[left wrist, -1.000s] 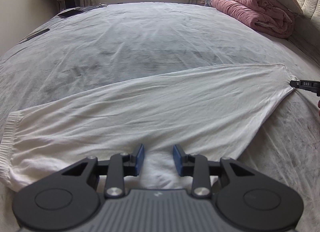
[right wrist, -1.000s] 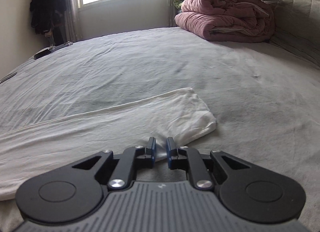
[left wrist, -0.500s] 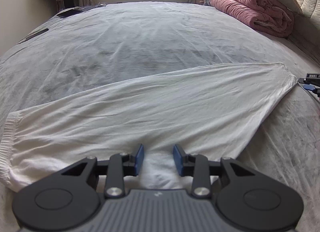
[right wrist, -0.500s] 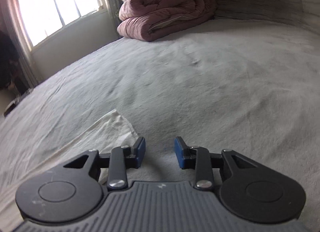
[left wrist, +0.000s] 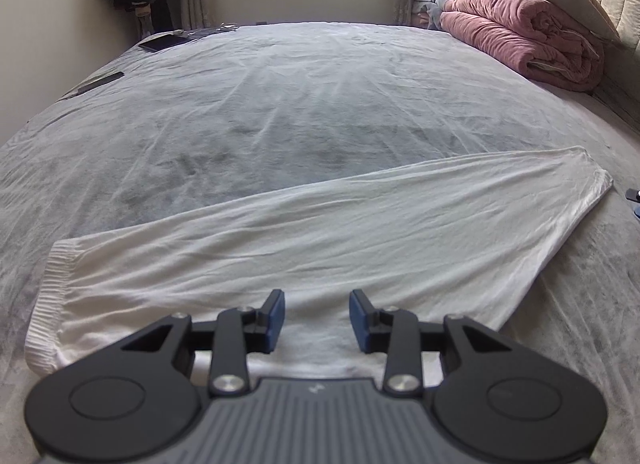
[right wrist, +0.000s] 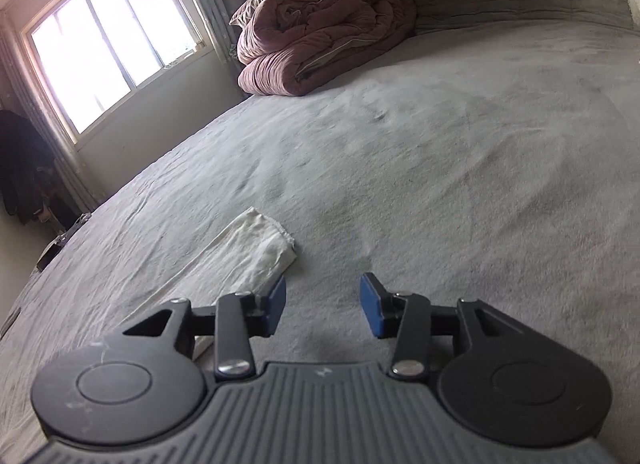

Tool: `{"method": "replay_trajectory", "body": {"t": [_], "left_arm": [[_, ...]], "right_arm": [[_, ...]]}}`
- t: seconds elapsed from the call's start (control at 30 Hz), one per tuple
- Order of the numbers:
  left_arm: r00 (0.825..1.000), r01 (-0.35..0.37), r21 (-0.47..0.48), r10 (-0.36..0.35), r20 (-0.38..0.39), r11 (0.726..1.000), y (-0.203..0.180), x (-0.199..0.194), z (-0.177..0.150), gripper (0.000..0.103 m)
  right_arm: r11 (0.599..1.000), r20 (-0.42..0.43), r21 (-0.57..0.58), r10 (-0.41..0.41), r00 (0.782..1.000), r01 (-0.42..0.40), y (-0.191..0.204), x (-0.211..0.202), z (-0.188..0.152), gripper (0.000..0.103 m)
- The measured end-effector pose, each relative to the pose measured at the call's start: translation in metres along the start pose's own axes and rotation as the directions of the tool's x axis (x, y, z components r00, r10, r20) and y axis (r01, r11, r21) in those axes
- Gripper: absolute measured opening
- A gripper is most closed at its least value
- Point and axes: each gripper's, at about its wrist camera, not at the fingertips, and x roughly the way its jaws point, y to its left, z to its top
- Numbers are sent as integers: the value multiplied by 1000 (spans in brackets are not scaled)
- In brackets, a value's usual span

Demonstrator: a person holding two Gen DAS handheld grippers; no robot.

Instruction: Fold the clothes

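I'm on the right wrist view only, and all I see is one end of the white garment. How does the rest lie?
Observer: The garment lies flat in one long strip across the bed.
Operator: What's at its other end?
Observer: A ribbed cuff, lying flat at the far left.
Operator: Where's the left gripper?
Observer: The left gripper is over the garment's near edge, jaws apart, with the cloth flat and unpinched between them.
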Motion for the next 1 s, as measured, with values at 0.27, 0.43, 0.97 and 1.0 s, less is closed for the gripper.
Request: {"method": "replay_trajectory", "body": {"t": [0.27,0.43,0.97,1.0], "left_arm": [[997,-79,-263,77,-18,962,78,-2,8,40],[996,-84,-453,57,-73,887,132,7,-4,41],[998,-57,-598,34,-50,800,164,-12,-19,40],[998,-64,-572,45,-47,818,159,-14,-16,40]], "right_arm": [[989,15,-140,-50,999,52,21,-14,-21,60],[957,0,-273,-98,995,94,39,-6,-29,75],[956,-6,-284,-83,997,78,41,-10,-37,86],[953,-4,-290,-88,996,83,42,-10,-37,86]]}}
